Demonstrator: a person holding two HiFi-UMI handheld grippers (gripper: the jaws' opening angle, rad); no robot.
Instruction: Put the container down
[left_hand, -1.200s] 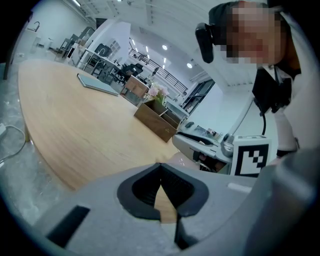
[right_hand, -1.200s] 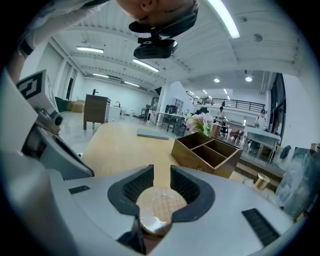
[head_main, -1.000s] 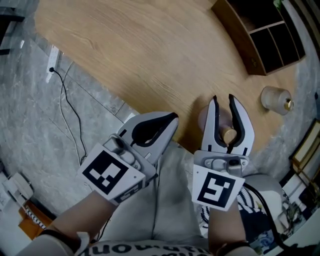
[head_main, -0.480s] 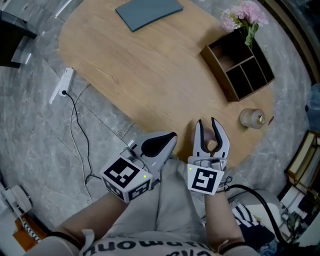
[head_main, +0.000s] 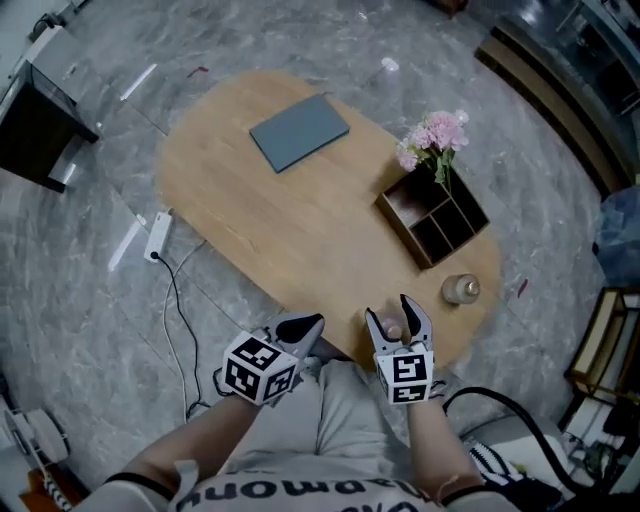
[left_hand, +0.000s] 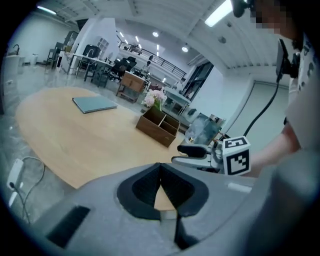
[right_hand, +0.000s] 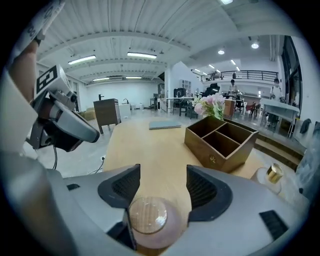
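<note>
Oval wooden table (head_main: 300, 230) stretches ahead of both tongs. Right tongs (head_main: 388, 308) are opening around the lidded container (right_hand: 150, 222), seemingly resting near the table edge; draw straight back without nudging it. Left tongs (head_main: 312, 322) pressed together, empty.

One oval wooden table (head_main: 300, 230). On it: one grey folder (head_main: 299, 132), one wooden box (head_main: 404, 232) (three compartments), one bunch of pink flowers (head_main: 433, 137). Two containers — the pink container (right_hand: 150, 222) and the frosted container (head_main: 461, 289). Down on the floor, one power strip (head_main: 158, 236).
</note>
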